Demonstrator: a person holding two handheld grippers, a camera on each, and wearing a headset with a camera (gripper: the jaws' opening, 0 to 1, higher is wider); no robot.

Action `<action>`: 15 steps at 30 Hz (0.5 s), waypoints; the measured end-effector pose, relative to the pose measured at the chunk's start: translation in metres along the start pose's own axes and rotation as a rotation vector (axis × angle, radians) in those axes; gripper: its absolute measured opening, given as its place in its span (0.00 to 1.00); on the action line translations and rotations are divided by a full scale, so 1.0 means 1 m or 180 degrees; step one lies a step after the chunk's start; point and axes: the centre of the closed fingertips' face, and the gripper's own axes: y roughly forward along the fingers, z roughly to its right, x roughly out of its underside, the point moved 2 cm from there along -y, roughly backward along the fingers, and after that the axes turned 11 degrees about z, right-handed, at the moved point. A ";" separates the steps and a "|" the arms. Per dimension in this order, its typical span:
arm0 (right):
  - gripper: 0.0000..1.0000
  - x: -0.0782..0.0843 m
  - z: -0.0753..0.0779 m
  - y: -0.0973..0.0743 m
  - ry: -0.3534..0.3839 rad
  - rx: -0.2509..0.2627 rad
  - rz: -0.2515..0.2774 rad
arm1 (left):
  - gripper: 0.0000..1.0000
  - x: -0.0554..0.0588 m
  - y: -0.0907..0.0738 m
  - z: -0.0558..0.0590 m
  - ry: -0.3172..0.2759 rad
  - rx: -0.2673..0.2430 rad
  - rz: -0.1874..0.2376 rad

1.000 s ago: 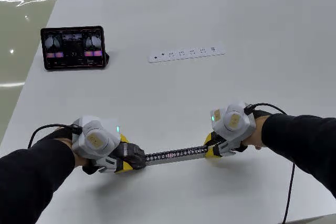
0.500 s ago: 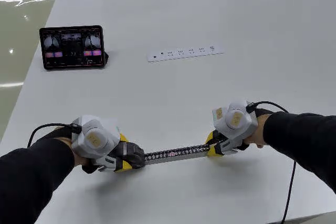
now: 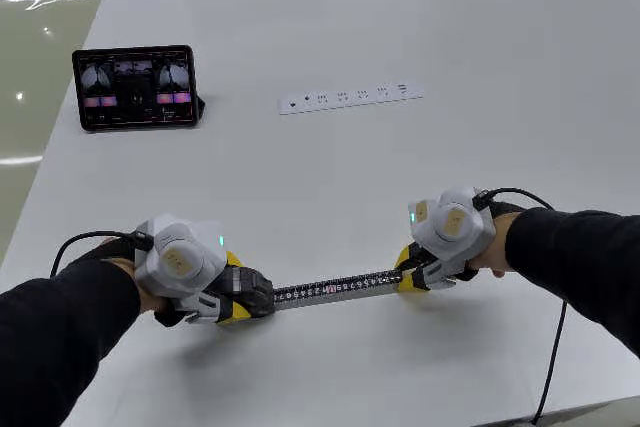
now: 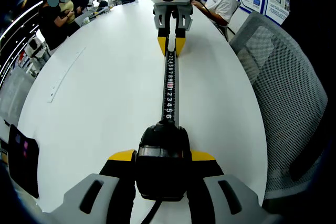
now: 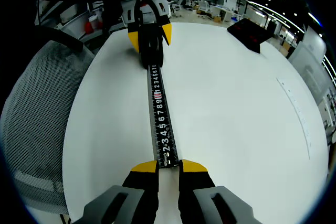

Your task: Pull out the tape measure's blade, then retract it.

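From where I stand, the left gripper [image 4: 163, 157] has its two yellow-tipped fingers clamped on the flat sides of the tape measure's black case [image 4: 164, 142]. The case sits right between them, low over the white table [image 3: 420, 167]. The blade [image 5: 160, 119] runs straight out of the case's mouth, away from those fingers. It ends between the fingers of the right gripper [image 5: 168, 167], which are drawn together and pinch its tip. The two grippers face each other along the tape, well apart.

The case looks hard and compact, probably dense for its size. A grip across its broad sides looks the sound one, since it leaves the mouth free. The blade is another matter. It is a thin, cupped steel strip, so I'd expect it to be stiff in a straight pull but quick to kink if twisted or bent. It also looks slick enough to slide out of flat pads. The tip is the place to hold it, since the end hook should give the fingers something to catch. I'd guess the spring tugs back toward the case, so feeding it home slowly seems wiser than letting it snap.
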 end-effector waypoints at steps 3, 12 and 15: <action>0.10 0.001 0.000 -0.001 0.0001 0.0003 -0.0001 | 0.33 0.000 0.000 0.000 -0.0001 -0.0001 -0.0001; 0.10 0.003 -0.001 -0.002 -0.0001 0.0017 -0.0004 | 0.33 0.001 0.001 0.000 0.0003 -0.0004 -0.0008; 0.10 0.004 -0.001 -0.003 -0.0003 0.0019 -0.0008 | 0.33 0.000 0.001 0.000 0.0005 -0.0003 -0.0010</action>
